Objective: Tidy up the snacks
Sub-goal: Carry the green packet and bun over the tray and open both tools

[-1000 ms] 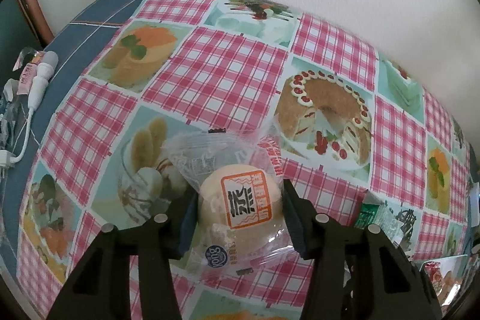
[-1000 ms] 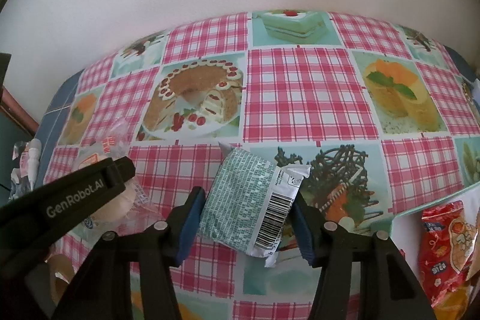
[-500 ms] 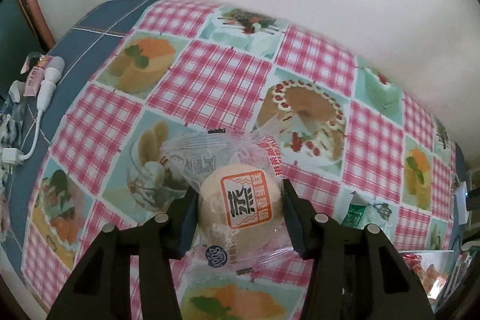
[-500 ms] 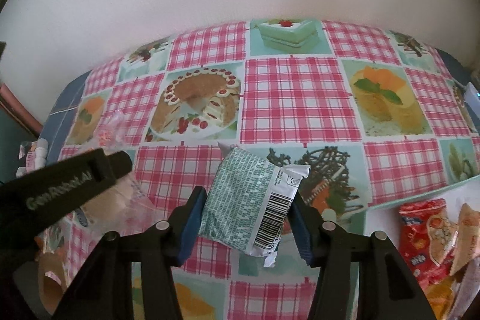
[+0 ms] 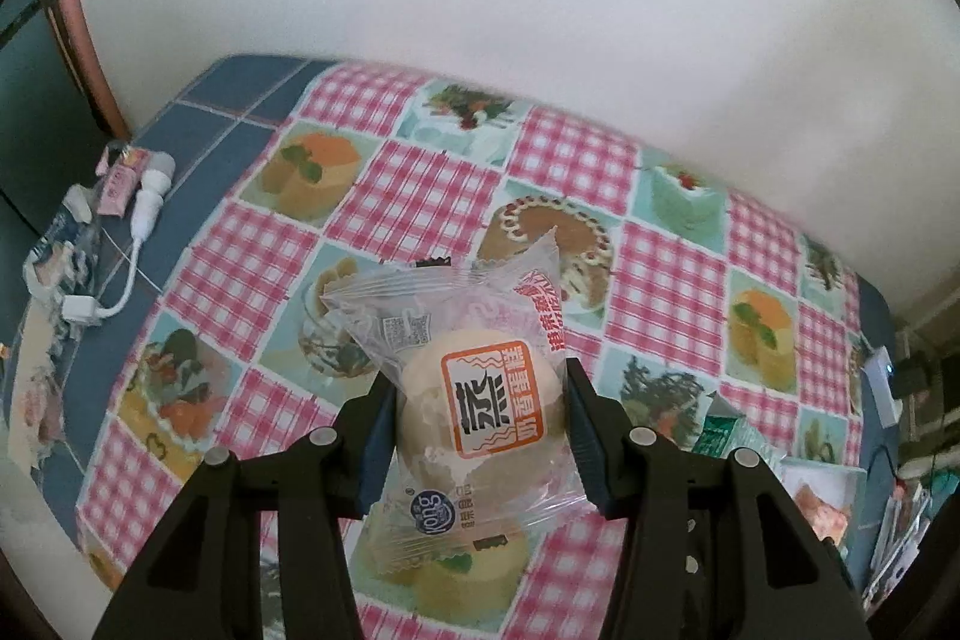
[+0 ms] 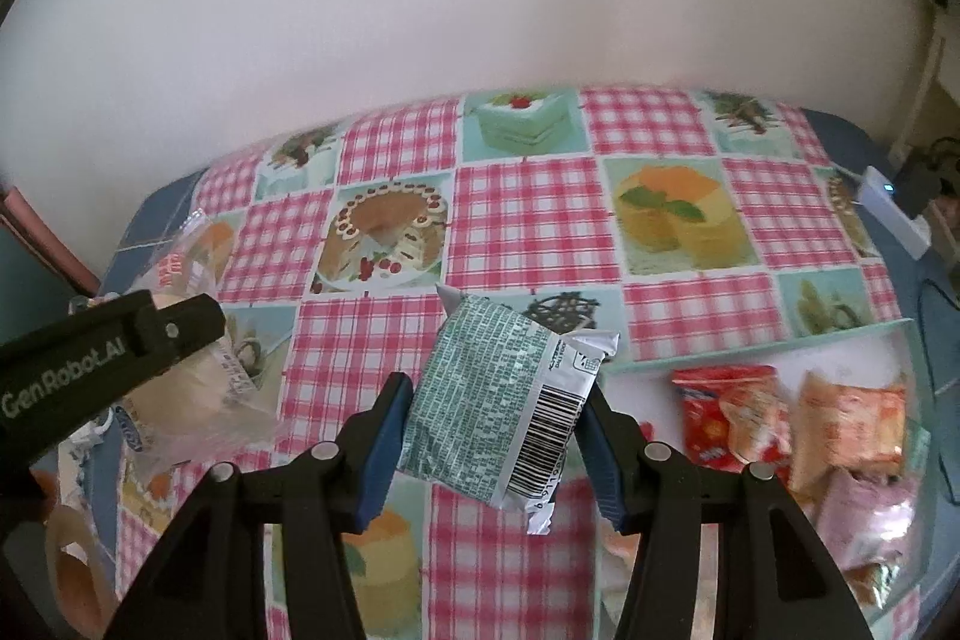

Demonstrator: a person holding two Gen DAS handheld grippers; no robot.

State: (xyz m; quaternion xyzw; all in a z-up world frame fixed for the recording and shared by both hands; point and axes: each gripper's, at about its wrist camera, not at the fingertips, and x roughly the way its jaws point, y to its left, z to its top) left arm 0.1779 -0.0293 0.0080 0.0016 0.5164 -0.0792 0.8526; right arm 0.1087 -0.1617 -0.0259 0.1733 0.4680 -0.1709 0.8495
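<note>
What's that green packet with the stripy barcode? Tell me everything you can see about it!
The green packet is a small sealed pouch, shiny like foil or plastic. Tiny white print covers its green face, and a white strip along one side carries a black barcode. Its crimped ends stick out at top and bottom. It sits tilted, pinched on both sides by the right gripper, held up above the checked tablecloth. Nothing else touches it.
</note>
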